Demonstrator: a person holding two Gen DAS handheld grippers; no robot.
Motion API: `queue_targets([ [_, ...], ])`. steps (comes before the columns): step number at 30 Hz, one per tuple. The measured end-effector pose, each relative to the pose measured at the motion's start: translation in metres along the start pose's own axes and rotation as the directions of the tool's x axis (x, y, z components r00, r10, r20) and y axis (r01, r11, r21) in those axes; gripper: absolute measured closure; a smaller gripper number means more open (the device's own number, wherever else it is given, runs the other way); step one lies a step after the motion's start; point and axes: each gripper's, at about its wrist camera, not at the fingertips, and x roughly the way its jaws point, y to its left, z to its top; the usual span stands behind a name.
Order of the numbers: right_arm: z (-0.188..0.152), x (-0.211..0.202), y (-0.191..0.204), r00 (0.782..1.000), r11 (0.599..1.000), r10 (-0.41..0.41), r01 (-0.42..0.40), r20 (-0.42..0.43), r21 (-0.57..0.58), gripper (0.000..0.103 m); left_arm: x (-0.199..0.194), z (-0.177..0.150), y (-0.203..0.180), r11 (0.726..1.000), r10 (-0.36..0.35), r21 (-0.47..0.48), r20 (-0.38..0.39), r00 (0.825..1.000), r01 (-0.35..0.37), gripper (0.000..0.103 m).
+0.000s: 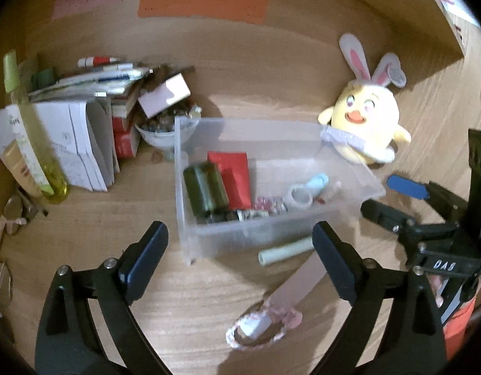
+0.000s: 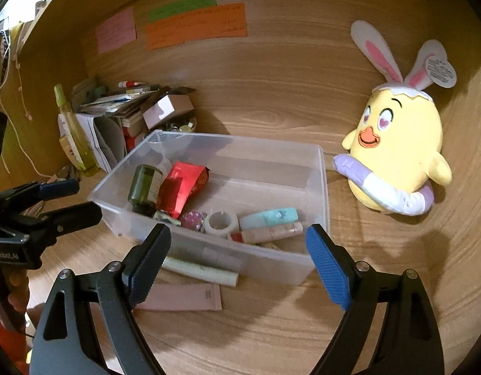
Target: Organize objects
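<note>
Both claws, left claw (image 1: 240, 261) and right claw (image 2: 239, 261), hang spread and empty over the pale green tube (image 2: 200, 271), lying lengthwise against the clear bin's (image 2: 322, 187) near wall.

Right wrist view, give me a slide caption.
Open right gripper faces clear bin of toiletries, with a yellow plush chick beside it.

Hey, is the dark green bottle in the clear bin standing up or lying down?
Lying down. The dark green bottle rests on its side on the floor of the clear bin, beside the red packet.
</note>
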Motion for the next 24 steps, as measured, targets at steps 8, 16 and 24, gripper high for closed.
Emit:
queue_targets([
  [8,-0.017,-0.001,0.000,0.999,1.000,-0.005,0.005,-0.035,0.000,0.016,0.015,-0.033,0.002,1.000,-0.019,-0.025,-0.099,0.995,0.017,0.009],
  [16,-0.036,0.011,0.004,0.995,1.000,0.015,-0.013,-0.097,0.017,0.016,0.025,-0.053,-0.009,0.999,-0.049,-0.002,-0.158,0.986,0.050,0.009],
  [24,-0.047,0.012,0.000,0.992,0.999,0.014,-0.010,-0.123,0.037,0.016,0.040,-0.068,-0.024,0.996,-0.073,0.032,-0.221,0.973,0.082,0.009],
])
